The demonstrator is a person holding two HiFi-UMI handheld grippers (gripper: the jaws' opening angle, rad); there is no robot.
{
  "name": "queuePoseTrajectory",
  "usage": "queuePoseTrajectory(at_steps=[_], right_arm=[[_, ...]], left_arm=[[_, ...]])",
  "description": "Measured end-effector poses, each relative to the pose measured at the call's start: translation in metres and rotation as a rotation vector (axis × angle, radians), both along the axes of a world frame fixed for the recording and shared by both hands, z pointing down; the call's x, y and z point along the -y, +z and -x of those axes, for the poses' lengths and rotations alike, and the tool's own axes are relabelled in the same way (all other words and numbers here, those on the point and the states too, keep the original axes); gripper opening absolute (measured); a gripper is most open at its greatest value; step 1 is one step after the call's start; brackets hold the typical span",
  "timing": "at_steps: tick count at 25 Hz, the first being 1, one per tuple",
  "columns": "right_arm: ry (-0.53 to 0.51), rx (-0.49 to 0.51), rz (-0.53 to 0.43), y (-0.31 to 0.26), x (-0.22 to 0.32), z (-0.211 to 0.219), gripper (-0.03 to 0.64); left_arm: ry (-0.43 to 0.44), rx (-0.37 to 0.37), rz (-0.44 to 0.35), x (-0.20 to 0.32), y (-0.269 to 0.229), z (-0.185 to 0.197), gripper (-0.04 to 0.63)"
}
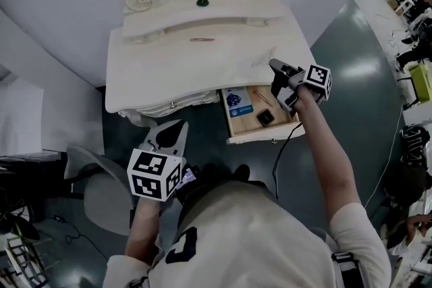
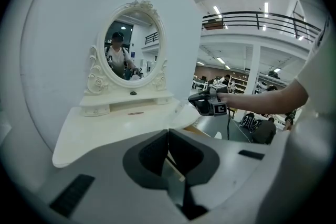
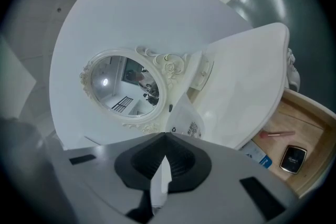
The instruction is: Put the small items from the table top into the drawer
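Currently the right claw (image 3: pixel 166 136) is closed on a thin clear packet (image 3: pixel 185 119), which sticks up past its tips. The packet is held in the air near the table's (image 1: pixel 155 71) right front edge. Below and to the right of this claw the drawer (image 1: pixel 244 125) stands open. Inside lie a blue card (image 1: pixel 237 101), a black box (image 1: pixel 265 118) and a pink stick (image 3: pixel 278 134). The left claw (image 2: pixel 168 131) is closed on nothing and hangs short of the table's front edge. Well ahead of it, a thin pink item (image 1: pixel 202 40), perhaps a lip pencil, lies on the table before the mirror (image 2: pixel 126 55).
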State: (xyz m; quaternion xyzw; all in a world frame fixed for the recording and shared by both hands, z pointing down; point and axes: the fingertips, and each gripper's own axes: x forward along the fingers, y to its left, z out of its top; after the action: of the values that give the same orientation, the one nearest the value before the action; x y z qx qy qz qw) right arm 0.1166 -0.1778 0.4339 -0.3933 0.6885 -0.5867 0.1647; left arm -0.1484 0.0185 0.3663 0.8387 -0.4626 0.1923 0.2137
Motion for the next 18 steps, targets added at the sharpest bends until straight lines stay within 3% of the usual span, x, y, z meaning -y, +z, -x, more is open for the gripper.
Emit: queuePoseTrajectory(at_steps=[18], right_arm=[[0.041,-0.024,-0.004,-0.009,-0.032,0.025,0.028]], left_arm=[[0.027,-0.057,-0.004,0.0,0.005,0.039,0.057]])
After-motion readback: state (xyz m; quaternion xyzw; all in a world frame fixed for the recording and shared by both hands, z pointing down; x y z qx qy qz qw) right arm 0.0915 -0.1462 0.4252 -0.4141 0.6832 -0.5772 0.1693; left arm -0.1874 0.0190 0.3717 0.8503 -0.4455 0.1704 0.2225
